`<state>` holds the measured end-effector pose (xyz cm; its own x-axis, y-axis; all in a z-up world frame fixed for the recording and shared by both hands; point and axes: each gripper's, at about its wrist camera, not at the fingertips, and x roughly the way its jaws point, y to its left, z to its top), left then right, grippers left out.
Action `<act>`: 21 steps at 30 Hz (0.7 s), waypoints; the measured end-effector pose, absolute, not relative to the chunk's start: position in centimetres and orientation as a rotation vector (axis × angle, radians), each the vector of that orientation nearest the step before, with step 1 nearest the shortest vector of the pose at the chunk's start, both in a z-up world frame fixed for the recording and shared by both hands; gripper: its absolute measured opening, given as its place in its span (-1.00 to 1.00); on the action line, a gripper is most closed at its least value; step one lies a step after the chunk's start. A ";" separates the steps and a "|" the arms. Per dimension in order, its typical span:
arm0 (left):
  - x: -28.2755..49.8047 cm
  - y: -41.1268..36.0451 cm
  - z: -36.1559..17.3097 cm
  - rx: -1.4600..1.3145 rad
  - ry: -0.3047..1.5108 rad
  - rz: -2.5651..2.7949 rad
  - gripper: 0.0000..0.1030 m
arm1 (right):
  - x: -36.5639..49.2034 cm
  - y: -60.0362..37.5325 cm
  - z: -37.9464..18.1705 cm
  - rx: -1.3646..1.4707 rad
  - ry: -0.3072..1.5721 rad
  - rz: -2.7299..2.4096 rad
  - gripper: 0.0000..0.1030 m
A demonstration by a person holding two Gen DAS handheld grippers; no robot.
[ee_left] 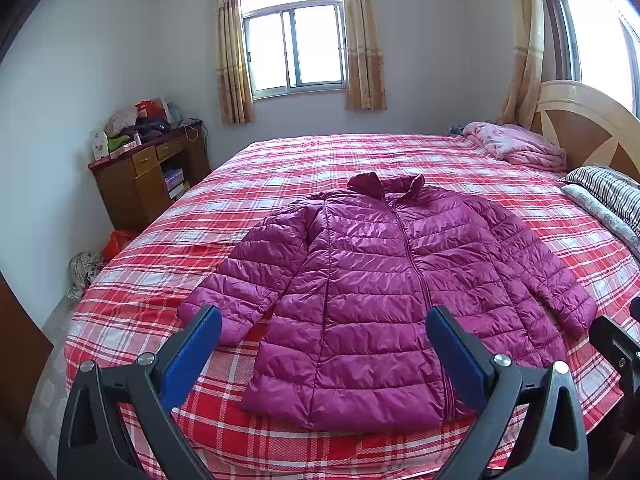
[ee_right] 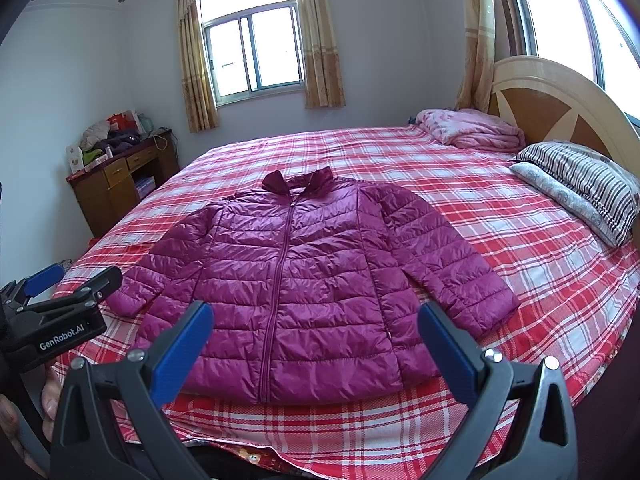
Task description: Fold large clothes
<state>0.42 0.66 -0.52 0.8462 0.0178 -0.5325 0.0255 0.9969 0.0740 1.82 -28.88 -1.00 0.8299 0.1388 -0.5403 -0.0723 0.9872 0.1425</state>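
The jaws of both grippers stood wide apart and held nothing. The left gripper (ee_left: 323, 334) hung above the near edge of the bed (ee_left: 280, 168), and between its blue pads (ee_left: 192, 354) the lower left part of the jacket (ee_left: 384, 280) was seen. The right gripper (ee_right: 315, 330) hung in the same way over the near edge, a little more to the right, and its view showed the left gripper from the side at the left border. The jacket was a quilted purple one, lying flat on the bed with the front side up, the zipper (ee_right: 280, 280) closed, and the collar (ee_right: 300, 179) pointing to the far wall. Both sleeves were spread out to the sides and bent down along the body; the left cuff (ee_right: 126, 302) lay close to the left edge of the bed, and the right cuff (ee_right: 490, 310) lay near the pad of the right gripper, but I could not tell if anything touched it. The hem was near the front edge of the bed. The bed had a red and white checked sheet. At the head of the bed, on the right, lay a pink blanket (ee_right: 472, 130) in a loose pile, and next to it a striped pillow (ee_right: 580, 184) on top of another pillow. A brown desk (ee_left: 148, 184) with many small things on it stood in the far left corner, beside the window (ee_left: 294, 46) with yellow curtains.
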 end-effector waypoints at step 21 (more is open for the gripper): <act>0.5 0.8 -0.4 0.078 0.560 -0.005 0.98 | 1.8 -28.7 -1.5 0.123 0.593 0.120 1.00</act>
